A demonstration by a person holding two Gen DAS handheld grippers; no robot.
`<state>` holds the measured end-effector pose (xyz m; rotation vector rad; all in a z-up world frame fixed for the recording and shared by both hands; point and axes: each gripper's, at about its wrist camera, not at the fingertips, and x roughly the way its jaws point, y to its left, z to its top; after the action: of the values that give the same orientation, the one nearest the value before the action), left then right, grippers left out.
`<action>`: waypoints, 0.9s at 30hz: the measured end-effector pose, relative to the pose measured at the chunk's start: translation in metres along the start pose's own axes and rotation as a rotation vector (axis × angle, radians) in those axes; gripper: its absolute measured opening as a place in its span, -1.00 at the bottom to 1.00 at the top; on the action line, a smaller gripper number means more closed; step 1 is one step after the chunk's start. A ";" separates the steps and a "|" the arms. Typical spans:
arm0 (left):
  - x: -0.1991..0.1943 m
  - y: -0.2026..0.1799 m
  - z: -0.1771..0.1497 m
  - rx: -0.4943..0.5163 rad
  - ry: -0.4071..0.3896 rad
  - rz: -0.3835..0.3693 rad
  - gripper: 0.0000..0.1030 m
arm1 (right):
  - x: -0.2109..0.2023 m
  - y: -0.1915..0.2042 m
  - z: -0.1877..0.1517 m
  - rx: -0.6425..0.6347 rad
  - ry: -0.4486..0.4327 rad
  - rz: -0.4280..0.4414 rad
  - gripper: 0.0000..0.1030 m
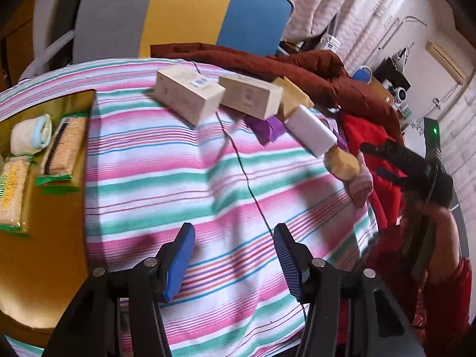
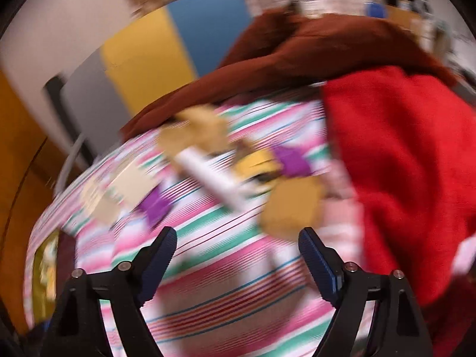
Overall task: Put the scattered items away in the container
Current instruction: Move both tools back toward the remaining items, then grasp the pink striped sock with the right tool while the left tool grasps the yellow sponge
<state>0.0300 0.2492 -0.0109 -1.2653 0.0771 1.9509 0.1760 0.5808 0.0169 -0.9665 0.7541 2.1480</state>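
Pale rectangular cardboard boxes [image 1: 190, 93] lie scattered at twelve o'clock on the striped cloth [image 1: 178, 178]. Both hand-held grippers, left [image 1: 233, 260] and right [image 2: 238, 263], gape wide, empty. Square the jaws across one box's short sides.

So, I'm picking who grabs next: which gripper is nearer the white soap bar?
Right. The right gripper hangs open just short of the soap bar; the left gripper sits farther back over the striped cloth.

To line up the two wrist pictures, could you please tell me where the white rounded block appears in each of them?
Left wrist: the white rounded block lies right of centre in the upper half, on the striped cloth.
Right wrist: the same block, blurred, sits near the centre.
Shared landmark: the red garment, to the block's right in both views.
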 end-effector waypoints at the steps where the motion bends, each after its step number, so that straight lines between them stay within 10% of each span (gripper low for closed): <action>1: 0.003 -0.002 -0.001 0.002 0.008 -0.004 0.08 | 0.002 -0.007 0.003 0.021 0.007 -0.023 0.73; 16: 0.025 -0.023 0.002 0.051 0.066 0.001 0.08 | 0.056 -0.060 0.008 0.234 0.119 0.025 0.31; 27: 0.055 -0.055 0.017 0.096 0.101 -0.008 0.08 | 0.049 -0.021 0.002 0.121 0.111 0.309 -0.12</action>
<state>0.0420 0.3263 -0.0268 -1.2981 0.2131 1.8536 0.1661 0.6111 -0.0257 -0.9620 1.1385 2.2904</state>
